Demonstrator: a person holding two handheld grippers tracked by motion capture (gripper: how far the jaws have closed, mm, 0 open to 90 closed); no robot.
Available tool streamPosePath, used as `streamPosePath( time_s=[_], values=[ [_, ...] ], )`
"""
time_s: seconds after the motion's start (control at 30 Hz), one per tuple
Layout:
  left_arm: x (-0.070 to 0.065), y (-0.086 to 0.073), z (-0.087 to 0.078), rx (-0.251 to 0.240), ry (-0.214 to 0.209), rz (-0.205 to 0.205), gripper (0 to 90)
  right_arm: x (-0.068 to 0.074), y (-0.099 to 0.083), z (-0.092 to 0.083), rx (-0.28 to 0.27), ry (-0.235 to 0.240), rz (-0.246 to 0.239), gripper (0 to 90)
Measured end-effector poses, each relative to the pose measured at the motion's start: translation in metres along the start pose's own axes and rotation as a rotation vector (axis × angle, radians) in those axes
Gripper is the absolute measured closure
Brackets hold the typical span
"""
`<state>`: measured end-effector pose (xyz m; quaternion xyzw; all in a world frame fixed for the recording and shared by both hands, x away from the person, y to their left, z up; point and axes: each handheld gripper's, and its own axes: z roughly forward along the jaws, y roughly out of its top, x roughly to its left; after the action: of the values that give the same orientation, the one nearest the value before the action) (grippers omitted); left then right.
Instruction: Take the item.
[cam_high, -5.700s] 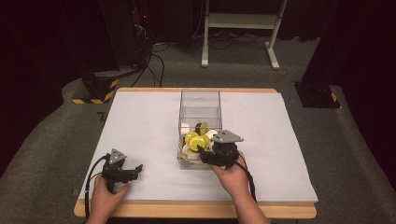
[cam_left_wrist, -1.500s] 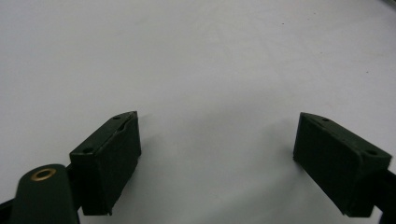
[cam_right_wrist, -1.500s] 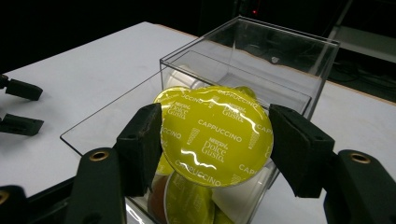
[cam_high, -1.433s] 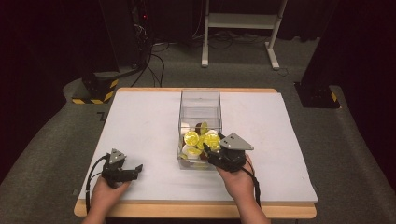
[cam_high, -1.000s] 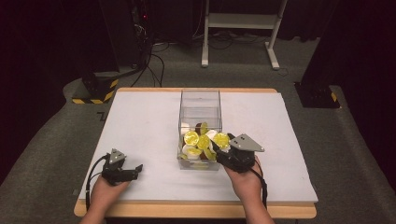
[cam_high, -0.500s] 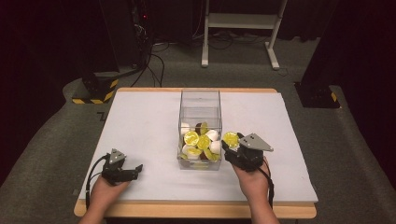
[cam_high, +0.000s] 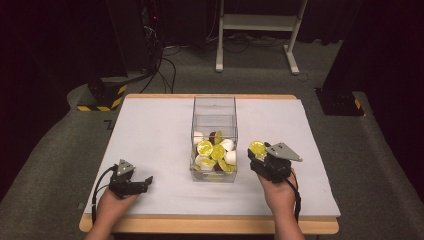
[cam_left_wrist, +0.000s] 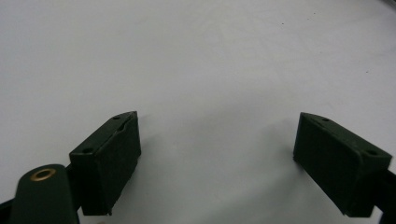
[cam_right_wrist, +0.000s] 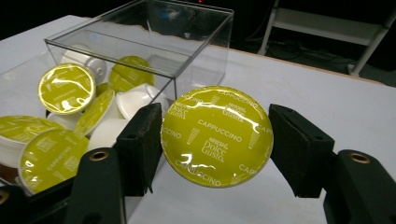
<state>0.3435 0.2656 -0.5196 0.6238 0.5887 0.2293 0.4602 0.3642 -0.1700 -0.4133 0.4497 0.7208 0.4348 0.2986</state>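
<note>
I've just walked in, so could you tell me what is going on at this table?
A person is taking coffee capsules out of a clear box on the white table. The right gripper is shut on a yellow-lidded capsule, held just right of the box and outside it. More capsules lie in the box. The left gripper rests open on the table, holding nothing.

Yellow-green foil-lidded round coffee capsule (cam_right_wrist: 216, 135) with white lettering; clear plastic box (cam_high: 214, 107) of yellow-green and white capsules (cam_high: 214, 152); white counter (cam_high: 150, 130); black-jawed right hand-held gripper (cam_right_wrist: 215, 140).
</note>
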Motion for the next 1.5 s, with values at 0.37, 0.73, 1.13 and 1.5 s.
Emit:
streamPosePath(
  time_s=[0.37,0.73,1.13,1.5],
  values=[
    [0.000,0.000,0.000,0.004,0.001,0.005,14.9,-0.017,-0.011,0.010,0.036,-0.043,0.026,38.1],
    [0.000,0.000,0.000,0.002,0.000,0.001,14.9,-0.032,-0.021,0.030,0.078,-0.080,0.071,38.1],
    [0.000,0.000,0.000,0.001,0.001,0.003,14.9,-0.050,-0.018,0.051,0.088,-0.098,0.086,38.1],
    [0.000,0.000,0.000,0.000,0.001,0.001,15.0,-0.069,-0.022,0.079,0.121,-0.106,0.133,38.1]
  ],
)
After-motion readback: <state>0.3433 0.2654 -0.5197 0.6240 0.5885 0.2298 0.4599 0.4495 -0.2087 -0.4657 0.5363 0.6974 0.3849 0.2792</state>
